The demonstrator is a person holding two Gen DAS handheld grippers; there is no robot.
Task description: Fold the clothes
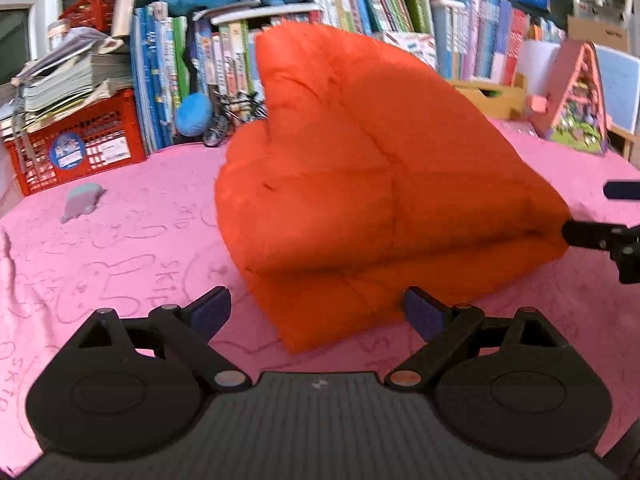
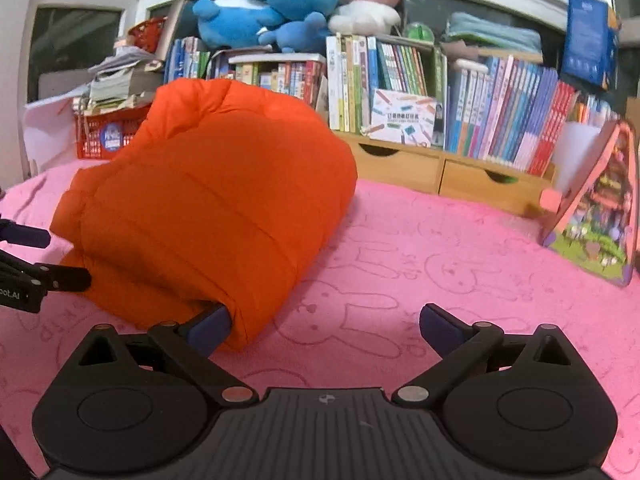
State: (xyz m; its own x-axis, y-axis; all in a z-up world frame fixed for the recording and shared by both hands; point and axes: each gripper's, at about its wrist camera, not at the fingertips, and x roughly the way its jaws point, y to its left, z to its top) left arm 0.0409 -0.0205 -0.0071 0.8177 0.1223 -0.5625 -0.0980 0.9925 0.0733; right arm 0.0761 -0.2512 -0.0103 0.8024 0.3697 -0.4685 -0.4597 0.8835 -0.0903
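Orange and quilted, the puffy padded jacket (image 1: 360, 168) lies doubled over on the pink rabbit-print blanket (image 1: 120, 240), its upper half bulging above a lower layer, so the fold looks largely made and, we judge, needs only pressing or squaring. Our left gripper (image 1: 318, 314) sits just in front of the jacket's near corner with its fingers (image 1: 210, 310) spread wide and holding nothing; the corner lies between them, untouched as far as we can see. Our right gripper (image 2: 326, 330) is at the jacket's other near corner, fingers equally wide apart; its left finger (image 2: 212, 328) touches or slips just under the folded edge, though we cannot tell which. Both tools flank the jacket's near side, probably to tidy the bundle from each end. Behind the jacket stand a row of upright children's books (image 2: 400, 80) and a red plastic crate (image 1: 76, 144); a small grey-blue soft toy (image 1: 82, 200) lies on the blanket well left of the jacket.
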